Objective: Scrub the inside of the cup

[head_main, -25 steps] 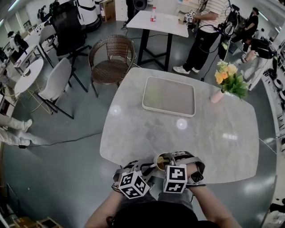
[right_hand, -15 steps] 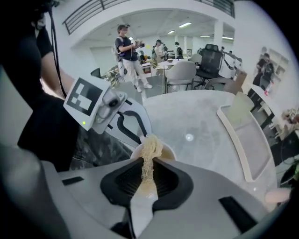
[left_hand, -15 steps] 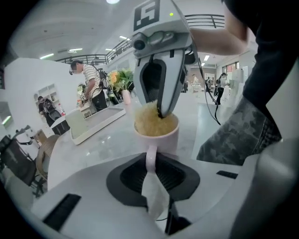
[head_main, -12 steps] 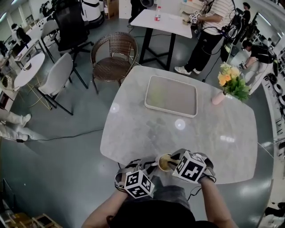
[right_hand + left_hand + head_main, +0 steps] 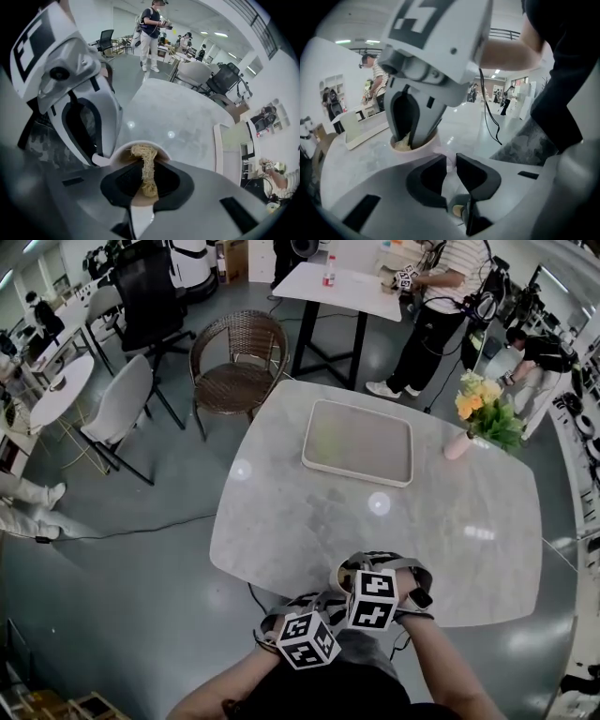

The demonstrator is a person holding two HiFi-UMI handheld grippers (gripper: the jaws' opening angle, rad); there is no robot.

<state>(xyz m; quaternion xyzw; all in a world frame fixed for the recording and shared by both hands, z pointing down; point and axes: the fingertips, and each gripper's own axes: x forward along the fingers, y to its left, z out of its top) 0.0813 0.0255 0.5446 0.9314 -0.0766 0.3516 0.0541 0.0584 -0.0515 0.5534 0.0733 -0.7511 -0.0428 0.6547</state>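
Scrubbing is the step now: your right gripper (image 5: 144,180) is pinched tight on the scrubber (image 5: 143,152), which is down inside the cup (image 5: 421,145) at the near edge of the table (image 5: 309,521). Your left gripper (image 5: 451,162) holds the cup's handle (image 5: 101,160) in a thin gap, and its jaws have just opened a little. Next, I think, rub round the wall and keep the cup from tipping.
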